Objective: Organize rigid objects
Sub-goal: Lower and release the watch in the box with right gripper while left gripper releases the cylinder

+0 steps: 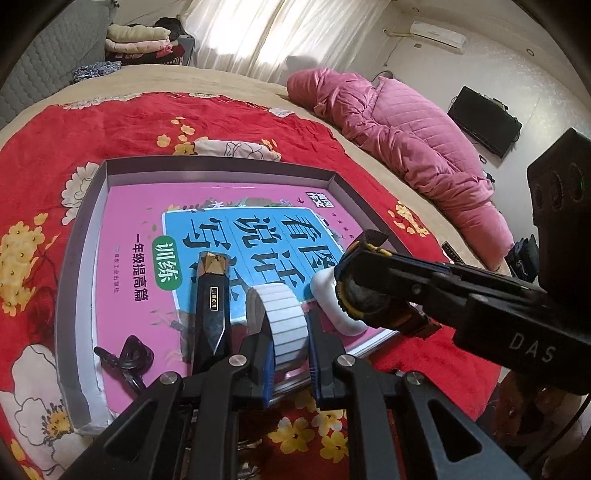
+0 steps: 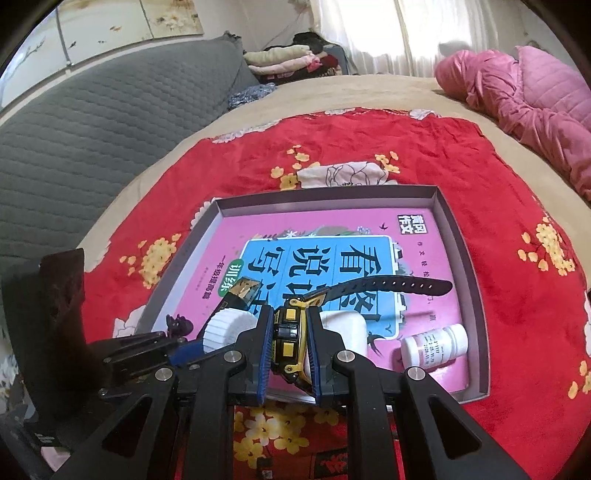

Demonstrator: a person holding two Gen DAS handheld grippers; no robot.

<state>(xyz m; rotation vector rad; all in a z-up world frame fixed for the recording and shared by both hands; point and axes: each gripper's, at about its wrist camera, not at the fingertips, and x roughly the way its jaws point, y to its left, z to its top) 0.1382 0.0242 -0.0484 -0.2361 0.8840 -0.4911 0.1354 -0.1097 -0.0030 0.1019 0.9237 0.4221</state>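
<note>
Left tongs (image 1: 291, 354) clamp a ribbed white cap (image 1: 284, 317); right tongs (image 2: 290, 354) clamp a yellow-black watch (image 2: 290, 332), both over the tray's (image 2: 476, 295) near edge; far half lies open.

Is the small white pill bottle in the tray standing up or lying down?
Lying down. The white pill bottle rests on its side on the pink book near the tray's right wall, cap toward the left, label lines facing up.

A bed (image 2: 332, 92) with a red flowered blanket (image 2: 369, 147); grey headboard (image 2: 92, 129) left, sunlit curtains (image 1: 258, 29) far, pink quilt (image 1: 406, 133) right.
</note>
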